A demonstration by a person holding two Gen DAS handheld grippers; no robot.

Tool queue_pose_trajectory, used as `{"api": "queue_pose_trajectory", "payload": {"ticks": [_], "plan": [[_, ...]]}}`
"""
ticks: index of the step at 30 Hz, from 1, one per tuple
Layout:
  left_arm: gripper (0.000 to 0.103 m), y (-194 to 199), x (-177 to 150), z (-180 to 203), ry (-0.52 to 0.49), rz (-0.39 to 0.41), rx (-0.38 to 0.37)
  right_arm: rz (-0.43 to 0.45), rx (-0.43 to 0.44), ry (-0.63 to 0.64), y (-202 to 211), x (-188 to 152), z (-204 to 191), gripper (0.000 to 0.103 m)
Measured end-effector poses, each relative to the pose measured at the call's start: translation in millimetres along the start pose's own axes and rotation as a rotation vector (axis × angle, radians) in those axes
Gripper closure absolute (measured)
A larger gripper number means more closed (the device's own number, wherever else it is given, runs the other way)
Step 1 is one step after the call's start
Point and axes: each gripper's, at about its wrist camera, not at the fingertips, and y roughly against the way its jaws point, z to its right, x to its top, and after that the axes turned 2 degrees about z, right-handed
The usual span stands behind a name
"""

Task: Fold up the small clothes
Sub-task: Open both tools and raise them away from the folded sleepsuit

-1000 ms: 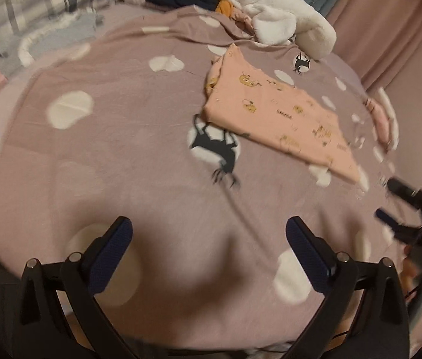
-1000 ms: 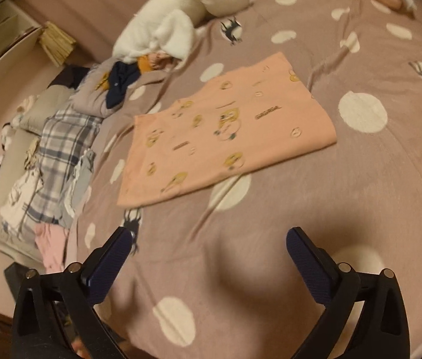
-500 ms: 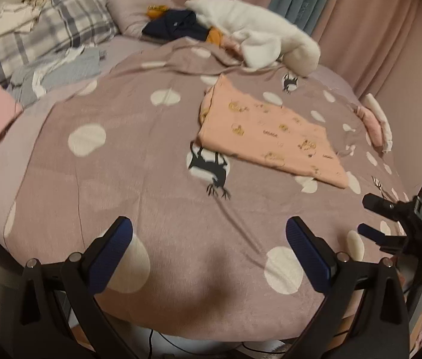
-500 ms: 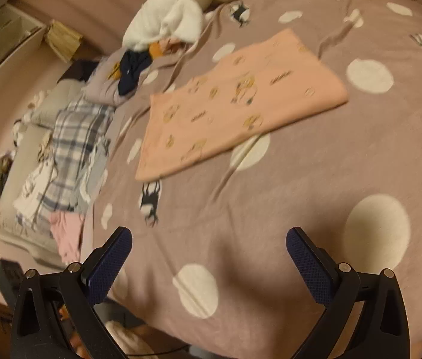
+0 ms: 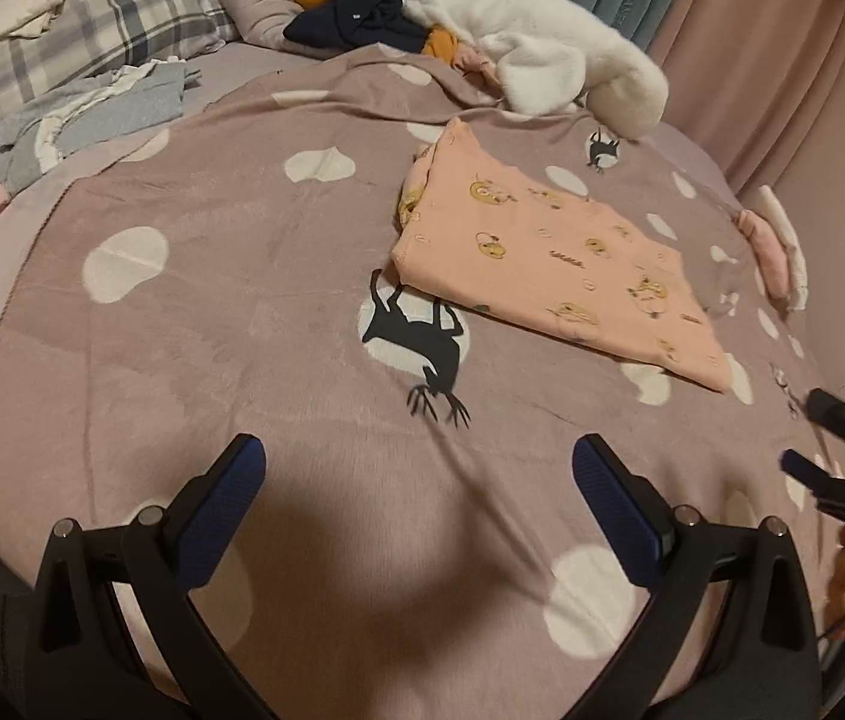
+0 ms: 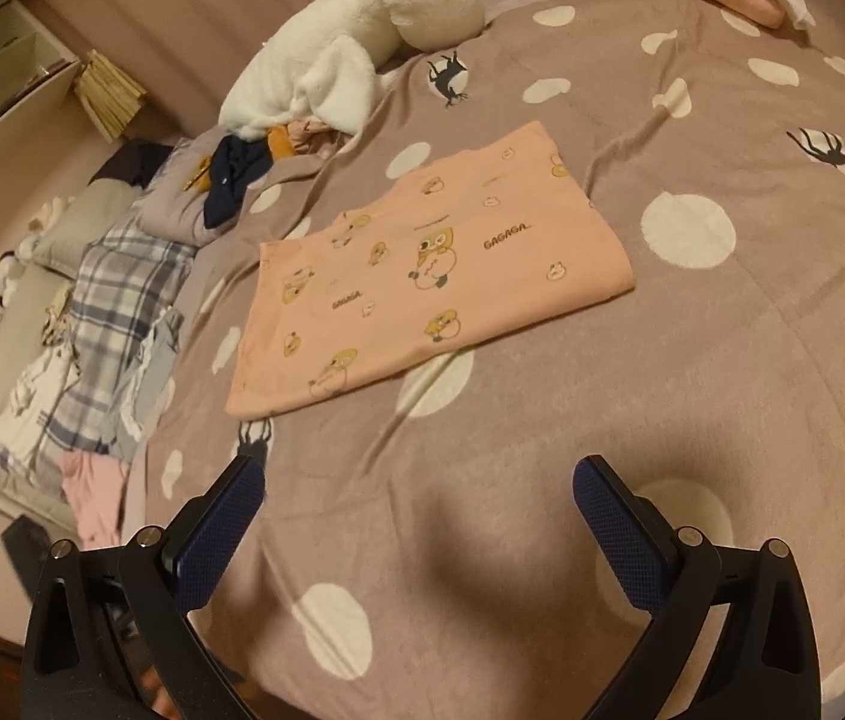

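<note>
A peach garment with cartoon prints (image 5: pixel 548 252) lies folded into a flat rectangle on the mauve polka-dot bedspread (image 5: pixel 230 324); it also shows in the right wrist view (image 6: pixel 422 276). My left gripper (image 5: pixel 419 462) is open and empty, hovering above the near part of the bed, short of the garment. My right gripper (image 6: pixel 419 480) is open and empty, also short of the garment; it shows at the right edge of the left wrist view (image 5: pixel 836 444).
A white plush blanket (image 5: pixel 542 42), dark navy clothing (image 5: pixel 362 24) and plaid bedding (image 5: pixel 92 30) lie at the head of the bed. A folded pink-and-white item (image 5: pixel 776 246) sits at the far right edge. Pink curtains (image 5: pixel 782 30) hang behind.
Both grippers pulled back and away from the folded garment half a second ago, then came closer again. They stay open and empty, and the garment has not moved.
</note>
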Motion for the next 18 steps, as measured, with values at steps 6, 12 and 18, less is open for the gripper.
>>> {"api": "queue_pose_trajectory", "payload": {"ticks": [6, 12, 18], "plan": [[0.001, -29, 17, -2, -0.001, 0.004, 0.018, 0.007, -0.061, 0.032, -6, 14, 6, 0.001], [0.001, -69, 36, 0, 0.080, -0.078, -0.101, -0.011, -0.107, 0.003, -21, 23, 23, 0.001], [0.001, -99, 48, 11, 0.115, -0.060, -0.156, 0.011, 0.067, -0.065, -36, 30, 39, 0.001]]}}
